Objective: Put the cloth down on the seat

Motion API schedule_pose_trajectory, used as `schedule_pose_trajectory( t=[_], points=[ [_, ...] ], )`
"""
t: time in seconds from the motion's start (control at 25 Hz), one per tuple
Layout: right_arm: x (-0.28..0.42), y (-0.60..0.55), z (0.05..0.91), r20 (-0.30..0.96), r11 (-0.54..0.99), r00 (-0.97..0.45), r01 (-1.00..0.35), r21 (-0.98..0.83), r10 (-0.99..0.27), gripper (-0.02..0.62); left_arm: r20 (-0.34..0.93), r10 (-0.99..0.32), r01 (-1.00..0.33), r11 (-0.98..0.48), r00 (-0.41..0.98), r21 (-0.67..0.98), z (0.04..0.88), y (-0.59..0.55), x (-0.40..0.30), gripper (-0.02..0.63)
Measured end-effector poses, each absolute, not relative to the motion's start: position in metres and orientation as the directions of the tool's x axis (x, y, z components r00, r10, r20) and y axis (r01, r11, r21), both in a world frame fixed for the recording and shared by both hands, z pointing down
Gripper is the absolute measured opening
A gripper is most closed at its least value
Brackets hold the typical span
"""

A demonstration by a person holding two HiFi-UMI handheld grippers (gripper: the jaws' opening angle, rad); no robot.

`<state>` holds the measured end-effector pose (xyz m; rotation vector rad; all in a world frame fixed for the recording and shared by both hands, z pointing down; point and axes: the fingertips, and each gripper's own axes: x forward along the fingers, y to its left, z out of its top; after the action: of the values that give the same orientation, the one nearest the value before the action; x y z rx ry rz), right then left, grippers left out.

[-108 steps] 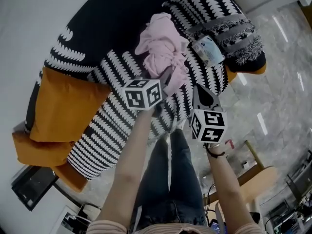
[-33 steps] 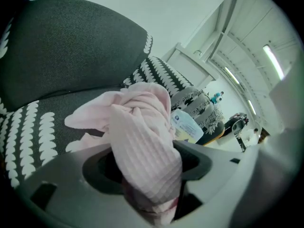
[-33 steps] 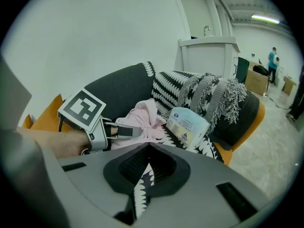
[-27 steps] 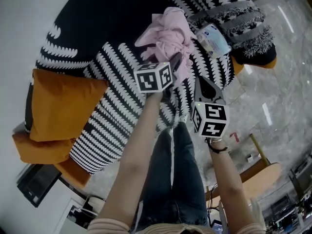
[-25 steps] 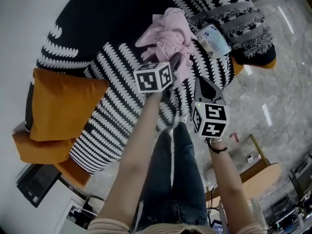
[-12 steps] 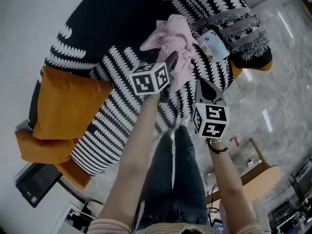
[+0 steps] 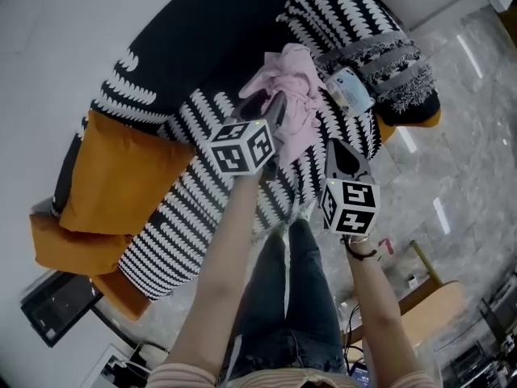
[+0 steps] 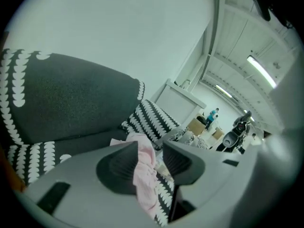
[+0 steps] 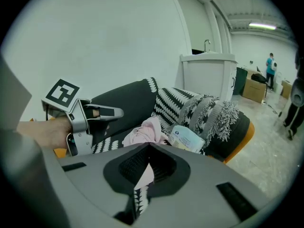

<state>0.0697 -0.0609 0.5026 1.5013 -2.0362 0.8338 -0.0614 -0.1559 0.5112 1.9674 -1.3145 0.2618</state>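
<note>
A crumpled pink cloth (image 7: 292, 87) lies on the black-and-white patterned sofa seat (image 7: 190, 192). My left gripper (image 7: 273, 108) hovers at the cloth's left edge. Its jaws stand apart and are closing. The left gripper view shows the cloth (image 8: 145, 172) through the gap of the left gripper (image 8: 159, 147), with no pad pressing on it. Nearer me, over the seat's front edge, my right gripper (image 7: 338, 149) is shut and holds nothing. In the right gripper view the right gripper (image 9: 147, 147) has its tips touching, and the cloth (image 9: 147, 128) and the left gripper (image 9: 111, 112) lie beyond.
A pale plastic packet (image 7: 349, 88) lies right of the cloth, against a fringed striped cushion (image 7: 388, 59). Orange cushions (image 7: 121, 176) fill the seat's left end. The dark backrest (image 7: 202, 31) stands behind. Marble floor (image 7: 468, 184) and a wooden chair (image 7: 424, 297) are at the right.
The left gripper has drawn back a little toward the cloth's left edge, and its jaws look narrower. The cloth stays on the seat. The right gripper has hardly moved.
</note>
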Motion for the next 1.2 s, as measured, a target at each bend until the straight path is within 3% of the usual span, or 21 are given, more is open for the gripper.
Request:
schedule_pose_trajectory(
  t=[0.48, 1.2],
  points=[
    [0.064, -0.055, 0.467, 0.647, 0.224, -0.300, -0.954, -0.200, -0.700, 0.008, 0.471, -0.751, -0.856, -0.241, 0.463, 0.457, 0.464, -0.129, -0.069, 0.014],
    [0.059, -0.016, 0.420, 0.605, 0.199, -0.318, -0.946, -0.258, -0.730, 0.008, 0.435, -0.702, -0.808, -0.358, 0.563, 0.468, 0.412, -0.052, -0.067, 0.011]
  ],
)
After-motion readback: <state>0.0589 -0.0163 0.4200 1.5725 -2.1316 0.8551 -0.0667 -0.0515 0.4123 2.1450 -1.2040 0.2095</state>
